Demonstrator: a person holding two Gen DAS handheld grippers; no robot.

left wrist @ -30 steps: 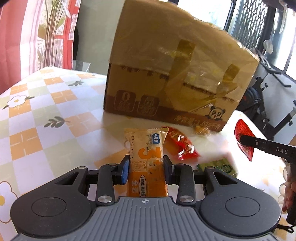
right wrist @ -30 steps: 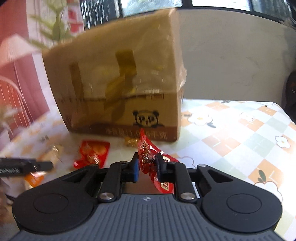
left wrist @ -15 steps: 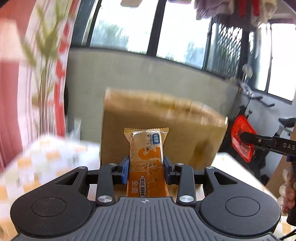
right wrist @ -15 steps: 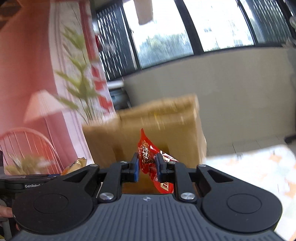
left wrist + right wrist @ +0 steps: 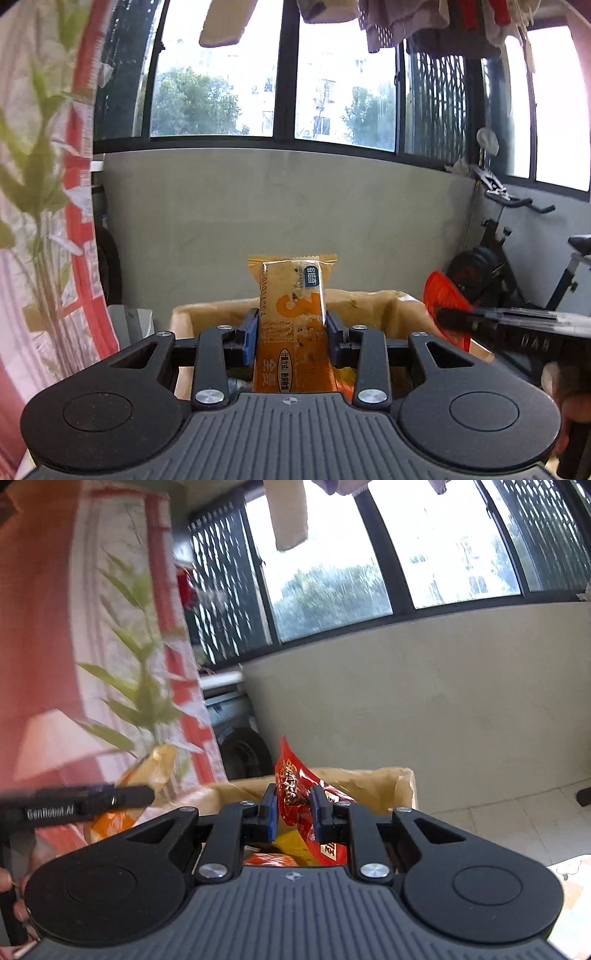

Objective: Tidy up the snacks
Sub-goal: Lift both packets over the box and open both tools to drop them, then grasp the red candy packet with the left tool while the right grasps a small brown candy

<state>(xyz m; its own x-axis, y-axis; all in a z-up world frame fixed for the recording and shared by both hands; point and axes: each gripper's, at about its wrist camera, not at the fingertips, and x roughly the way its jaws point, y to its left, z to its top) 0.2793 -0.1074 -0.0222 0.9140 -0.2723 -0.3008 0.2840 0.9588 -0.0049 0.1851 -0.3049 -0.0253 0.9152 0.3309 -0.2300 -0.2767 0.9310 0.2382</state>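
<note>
My left gripper [image 5: 291,332] is shut on an orange snack bar packet [image 5: 293,314] that stands upright between its blue pads. Behind and below it shows the open top of a brown cardboard box [image 5: 373,306]. My right gripper [image 5: 293,810] is shut on a crinkled red snack packet [image 5: 295,786], held over the same box [image 5: 388,786], inside which other yellow and red packets show. In the left wrist view the right gripper [image 5: 443,317] reaches in from the right with the red packet [image 5: 439,291]. In the right wrist view the left gripper [image 5: 146,794] comes from the left with the orange packet [image 5: 155,768].
A grey low wall [image 5: 295,206] under dark-framed windows stands behind the box. A red and white curtain with a green plant [image 5: 140,701] is on the left. An exercise bike [image 5: 517,266] stands at the right. A corner of the patterned tablecloth [image 5: 569,878] shows at the lower right.
Both grippers have risen from table level, each with its packet, to above the rim of the box. The table and loose packets have dropped out of view.
</note>
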